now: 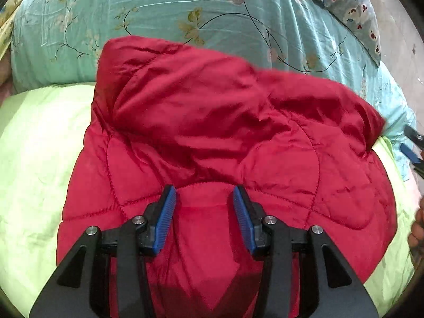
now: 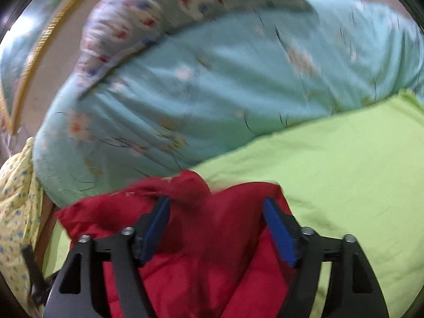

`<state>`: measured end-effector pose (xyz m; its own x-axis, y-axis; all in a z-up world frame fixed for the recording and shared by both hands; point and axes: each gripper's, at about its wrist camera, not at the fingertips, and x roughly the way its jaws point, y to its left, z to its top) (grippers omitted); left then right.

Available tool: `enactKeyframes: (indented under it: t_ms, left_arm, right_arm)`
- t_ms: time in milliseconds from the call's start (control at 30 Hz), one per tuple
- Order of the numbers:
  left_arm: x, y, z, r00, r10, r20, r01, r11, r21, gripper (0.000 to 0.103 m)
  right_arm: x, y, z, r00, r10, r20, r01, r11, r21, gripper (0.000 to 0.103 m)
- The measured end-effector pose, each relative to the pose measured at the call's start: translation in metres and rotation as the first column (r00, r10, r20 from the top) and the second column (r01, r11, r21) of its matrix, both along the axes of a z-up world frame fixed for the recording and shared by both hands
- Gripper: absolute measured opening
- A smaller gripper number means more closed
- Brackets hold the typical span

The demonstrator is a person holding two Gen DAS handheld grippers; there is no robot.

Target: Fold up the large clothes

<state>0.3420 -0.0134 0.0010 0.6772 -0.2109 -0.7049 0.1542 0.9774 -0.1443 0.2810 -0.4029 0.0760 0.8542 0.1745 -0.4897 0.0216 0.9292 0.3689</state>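
A red quilted jacket (image 1: 217, 132) lies folded over on a light green sheet (image 1: 34, 159). My left gripper (image 1: 204, 193) is open just above the jacket's near part, with nothing between its blue pads. In the right wrist view, which is blurred, my right gripper (image 2: 216, 202) is open with red jacket fabric (image 2: 206, 238) bunched between and under its fingers, not clamped. The right gripper's tips also show at the right edge of the left wrist view (image 1: 413, 145), beside the jacket's right corner.
A turquoise floral quilt (image 1: 159, 13) is piled behind the jacket. A grey patterned pillow (image 1: 352, 8) lies at the far right. A yellow patterned cloth (image 2: 18, 212) hangs at the left in the right wrist view.
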Motion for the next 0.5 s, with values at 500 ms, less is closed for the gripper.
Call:
enactKeyframes:
  t_ms: [500]
  left_arm:
    - [0.037, 0.019, -0.005, 0.996, 0.016, -0.083, -0.024, 0.995, -0.092, 0.044]
  right_arm:
    - [0.081, 0.003, -0.091, 0.928, 0.011, -0.372, -0.037, 0.997, -0.065, 0.096]
